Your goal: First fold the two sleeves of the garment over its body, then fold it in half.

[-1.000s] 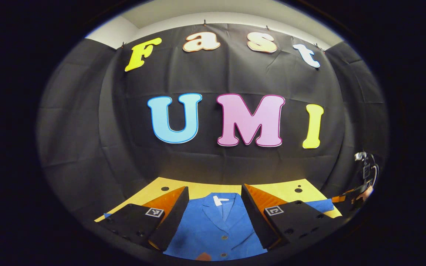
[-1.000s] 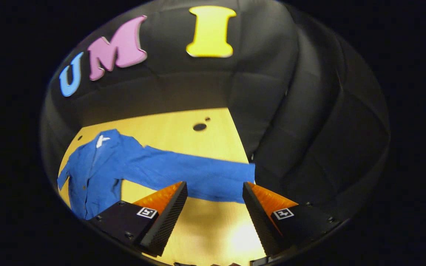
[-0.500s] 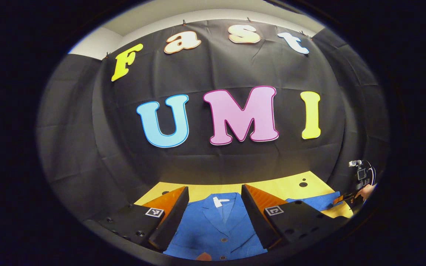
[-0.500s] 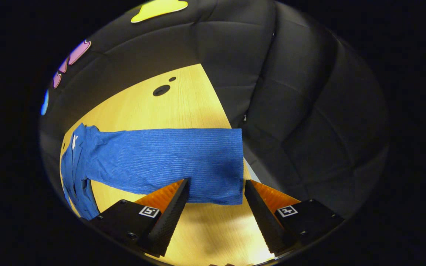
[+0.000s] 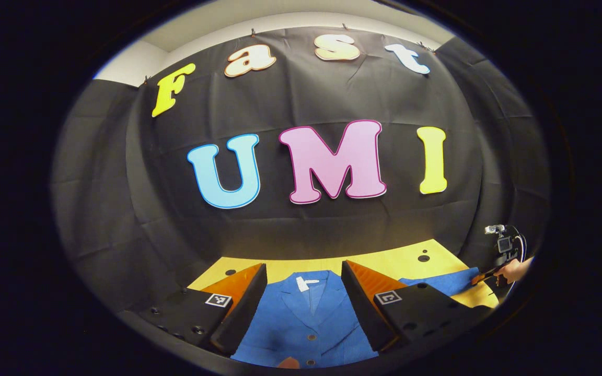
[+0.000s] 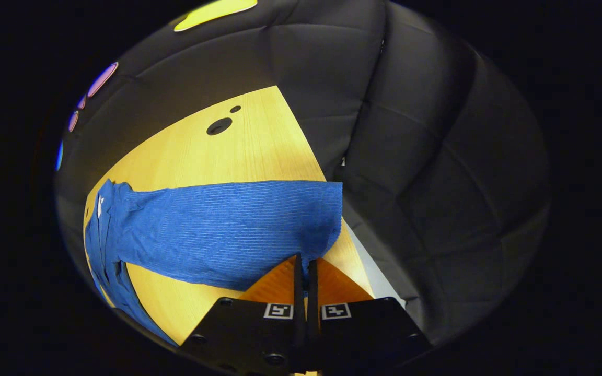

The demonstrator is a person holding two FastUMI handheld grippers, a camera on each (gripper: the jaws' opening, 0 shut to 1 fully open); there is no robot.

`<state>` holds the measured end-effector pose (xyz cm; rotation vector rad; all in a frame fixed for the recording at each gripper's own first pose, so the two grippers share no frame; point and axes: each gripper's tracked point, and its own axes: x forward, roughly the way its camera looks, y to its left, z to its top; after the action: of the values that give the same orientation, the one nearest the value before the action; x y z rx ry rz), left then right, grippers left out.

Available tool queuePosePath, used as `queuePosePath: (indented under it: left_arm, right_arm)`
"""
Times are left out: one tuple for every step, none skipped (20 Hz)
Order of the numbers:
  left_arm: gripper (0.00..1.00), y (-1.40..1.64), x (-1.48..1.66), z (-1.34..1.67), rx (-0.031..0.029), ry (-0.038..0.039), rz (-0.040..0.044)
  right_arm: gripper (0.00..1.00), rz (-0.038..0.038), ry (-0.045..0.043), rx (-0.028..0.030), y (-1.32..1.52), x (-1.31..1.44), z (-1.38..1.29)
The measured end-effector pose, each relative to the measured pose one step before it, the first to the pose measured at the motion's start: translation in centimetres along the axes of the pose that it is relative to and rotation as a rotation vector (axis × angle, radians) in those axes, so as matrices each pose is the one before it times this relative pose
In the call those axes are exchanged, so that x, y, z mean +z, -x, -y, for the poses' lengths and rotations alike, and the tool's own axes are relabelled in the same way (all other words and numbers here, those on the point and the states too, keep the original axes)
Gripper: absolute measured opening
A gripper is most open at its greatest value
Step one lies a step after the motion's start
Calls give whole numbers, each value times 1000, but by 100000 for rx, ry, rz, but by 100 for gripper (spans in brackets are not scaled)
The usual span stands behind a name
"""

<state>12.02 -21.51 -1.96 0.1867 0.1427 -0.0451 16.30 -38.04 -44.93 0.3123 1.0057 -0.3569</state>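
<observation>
A blue button-front garment (image 5: 306,324) lies flat on the yellow wooden table (image 5: 400,261), collar toward the booth wall. My left gripper (image 5: 303,287) hovers open over its chest, fingers either side of the collar, nothing between them. One long blue sleeve (image 6: 228,224) stretches across the table toward the right edge. My right gripper (image 6: 304,263) is shut on the sleeve's cuff at its near corner, and the cloth puckers up there. In the left gripper view, the right gripper (image 5: 484,275) and the hand holding it sit at the far right by the sleeve end (image 5: 447,282).
The table's right edge (image 6: 332,209) runs just beyond the cuff, with the black cloth wall right behind it. Round holes (image 6: 219,126) mark the tabletop near the far corner. Bare wood (image 6: 175,308) shows between sleeve and garment body.
My right gripper has gone from wide open around the cuff to shut on it. The left gripper has barely shifted and stays open above the collar.
</observation>
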Motion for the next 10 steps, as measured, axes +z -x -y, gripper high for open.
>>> queuePosePath:
  left_arm:
    - [82,307,28,-370,524,-653,426]
    - [82,193,-257,-687,763,72,-180]
    - [82,123,-308,-538,491,613,-484]
    - [82,51,-262,-574,400,906,-715]
    - [82,127,-255,-505,119,1173,-546]
    - [82,138,-61,-548,-443,1316,-122]
    - [82,215,-184,-677,-945,1493,640]
    - [79,200,-190,-773,-511,626,459]
    - [82,204,-200,-855,-349,261,185]
    - [82,334,-244,-977,-442,331,372]
  right_arm:
    - [5,3892,976,-23,534,863,-662]
    - [5,6014,316,-91,1131,1257,-1167]
    - [5,2855,-130,-145,1208,677,-813]
    - [5,3808,334,-86,1187,827,-829]
    - [5,4539,1710,2,1242,1060,-934]
    - [5,4338,2525,2,1357,974,-873]
    - [5,4754,2910,340,1878,1246,-1429]
    - [5,3766,1768,213,1575,971,-1306]
    - [5,3060,2218,543,1632,1013,-1383]
    - [5,2912,1833,429,1824,894,-1251]
